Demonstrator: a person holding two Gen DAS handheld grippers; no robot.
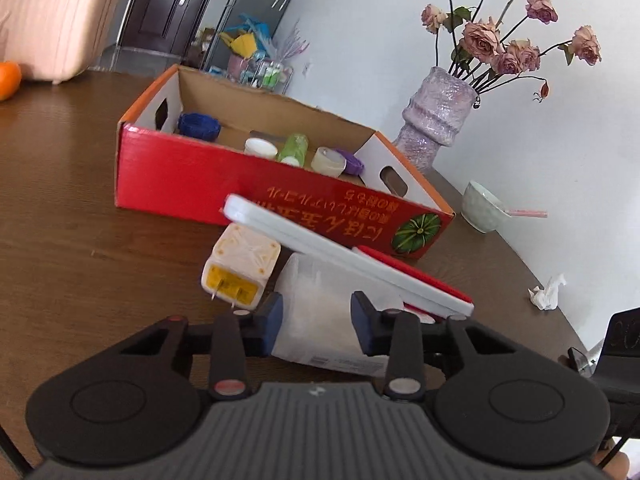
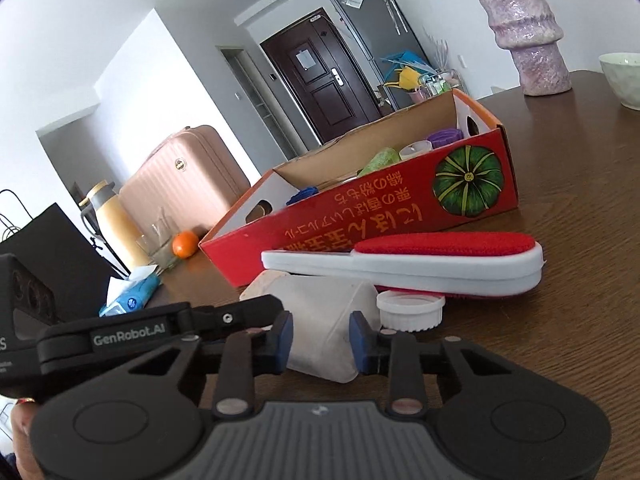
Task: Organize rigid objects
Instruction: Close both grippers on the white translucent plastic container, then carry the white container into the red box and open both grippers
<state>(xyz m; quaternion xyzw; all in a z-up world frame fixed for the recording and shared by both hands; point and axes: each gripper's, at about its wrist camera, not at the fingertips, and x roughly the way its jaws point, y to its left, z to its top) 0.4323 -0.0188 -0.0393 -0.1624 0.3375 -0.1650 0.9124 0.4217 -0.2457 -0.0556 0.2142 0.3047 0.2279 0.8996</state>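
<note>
A white plastic container [image 1: 320, 280] lies on its side on the brown table, in front of a red cardboard box [image 1: 192, 176]. My left gripper [image 1: 318, 314] has its blue pads either side of it, and the container spreads past the right pad. Whether they press does not show. In the right wrist view my right gripper [image 2: 320, 338] is shut on the same container [image 2: 320, 304], and the left gripper [image 2: 264, 312] reaches in from the left. A white-and-red lint brush [image 1: 340, 264] [image 2: 420, 268] rests across the container. A white-and-yellow plug adapter [image 1: 240, 268] and a white lid [image 2: 410, 312] lie beside it.
The box [image 2: 360, 216] holds several lids and a green bottle [image 1: 294, 148]. A purple vase [image 1: 436, 120], a pale bowl [image 1: 484, 208] and a crumpled tissue [image 1: 548, 292] stand to the right. An orange [image 2: 185, 245] and a tissue pack [image 2: 132, 296] sit at the left.
</note>
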